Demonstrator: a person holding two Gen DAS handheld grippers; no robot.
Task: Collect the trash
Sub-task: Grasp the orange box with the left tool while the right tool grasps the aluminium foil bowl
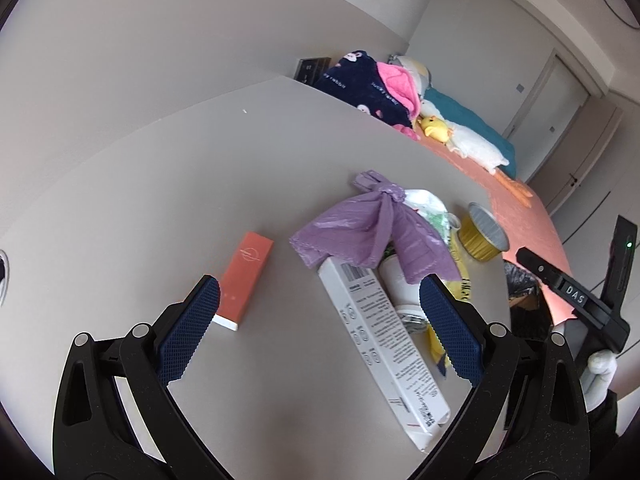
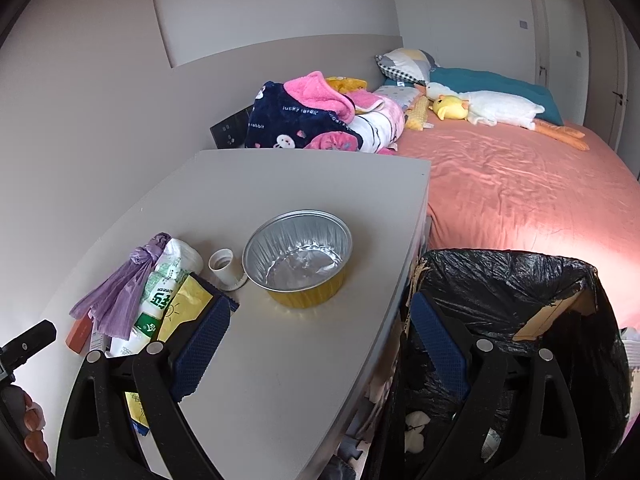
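Currently both grippers hang over the grey table [image 2: 280, 360], nothing held: left gripper [image 1: 320, 316] has its jaws spread wide above the long white box [image 1: 384, 344], right gripper [image 2: 320, 336] equally wide, one finger over the table edge, the other over the black-lined bin [image 2: 520, 280] just beside that edge. Trash pile sits on the table: purple bag [image 1: 368, 236], orange box [image 1: 246, 276], yellow wrapper [image 2: 188, 304], green-printed packet [image 2: 160, 292], small white cup [image 2: 226, 266], foil bowl [image 2: 298, 256] nearest the bin. Probably next pick is the bowl: thin foil, so pinch the rim lightly, lift clear of the table, then release squarely over the bin opening.
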